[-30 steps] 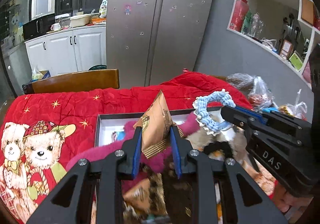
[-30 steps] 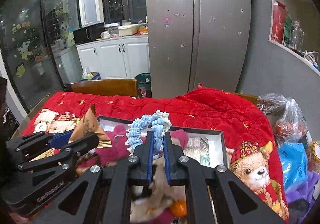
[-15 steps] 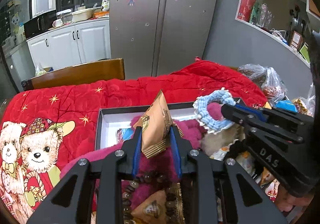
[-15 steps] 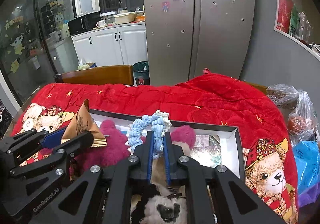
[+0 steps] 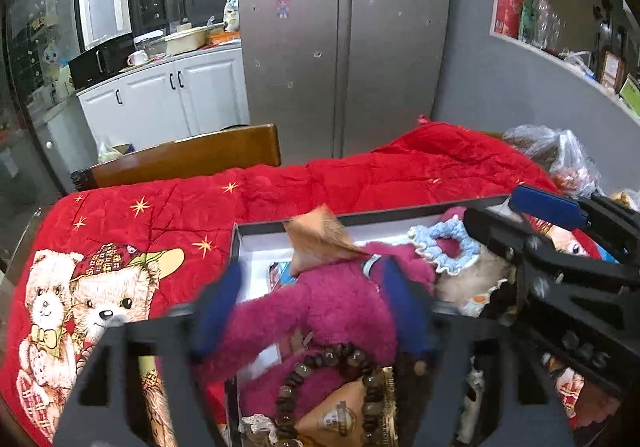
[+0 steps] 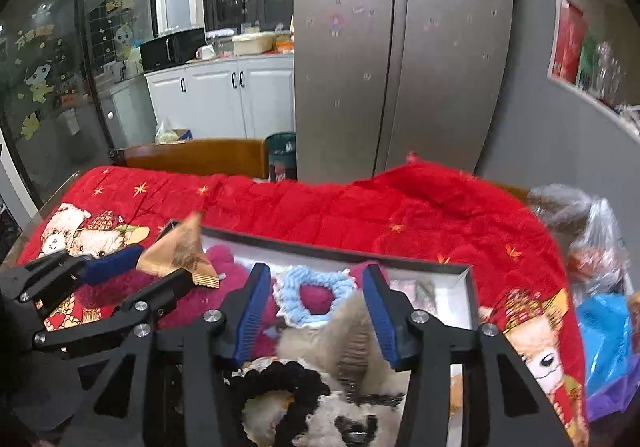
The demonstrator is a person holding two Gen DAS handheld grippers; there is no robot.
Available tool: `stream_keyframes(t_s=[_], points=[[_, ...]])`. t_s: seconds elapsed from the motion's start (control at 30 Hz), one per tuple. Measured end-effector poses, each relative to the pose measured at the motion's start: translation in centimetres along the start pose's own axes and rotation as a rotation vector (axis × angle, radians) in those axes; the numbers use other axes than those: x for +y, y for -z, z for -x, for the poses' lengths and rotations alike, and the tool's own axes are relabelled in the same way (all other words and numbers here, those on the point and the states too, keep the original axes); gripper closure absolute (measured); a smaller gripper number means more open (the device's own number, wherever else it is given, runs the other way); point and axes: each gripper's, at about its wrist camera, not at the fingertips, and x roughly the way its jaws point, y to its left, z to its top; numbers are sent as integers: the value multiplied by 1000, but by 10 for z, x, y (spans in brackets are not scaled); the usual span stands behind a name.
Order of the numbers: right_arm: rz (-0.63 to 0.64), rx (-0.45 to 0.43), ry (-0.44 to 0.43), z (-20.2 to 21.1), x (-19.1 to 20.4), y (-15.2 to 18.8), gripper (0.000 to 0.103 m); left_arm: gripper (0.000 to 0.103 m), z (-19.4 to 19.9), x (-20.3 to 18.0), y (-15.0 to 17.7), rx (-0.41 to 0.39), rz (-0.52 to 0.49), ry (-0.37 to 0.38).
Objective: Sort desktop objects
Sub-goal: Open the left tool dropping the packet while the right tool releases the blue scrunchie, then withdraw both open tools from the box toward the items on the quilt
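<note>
Fingers (image 6: 254, 315) of right gripper (image 6: 316, 313) spread wide, holding nothing; left gripper (image 5: 316, 307) likewise spread (blurred). Blue scrunchie (image 6: 314, 297) resting on pink plush (image 5: 336, 303) inside box (image 6: 460, 279); tan snack packet (image 5: 320, 241) atop plush, on red-quilted surface (image 5: 400, 175).

Left gripper (image 5: 316, 307): black angular plastic frame with cut-out openings, two blue fingers (image 5: 404, 311), motion-blurred in its own view. From the right view its arms are black bars with silver round screws and a blue pad. Right gripper (image 6: 316, 311): same black frame, two blue ribbed pads (image 6: 250, 311), silver screw heads at the finger joints. From the left view its black body carries raised lettering, blurred, unreadable. No skin, sleeves or cables visible.
</note>
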Motion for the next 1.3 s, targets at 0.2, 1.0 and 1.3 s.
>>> stream_keyframes(t_s=[0.2,1.0,1.3], points=[[-31,-28,-44,12,-6,-4,34,10,12,-10,-3,-30,-53,15],[-39,-73,-23,32,-8,-7,34,10,37,-15,-8,-47,-40,46],[-23,-160,4,106,2,-2,24,10,125,-24,4,-123,-75,77]])
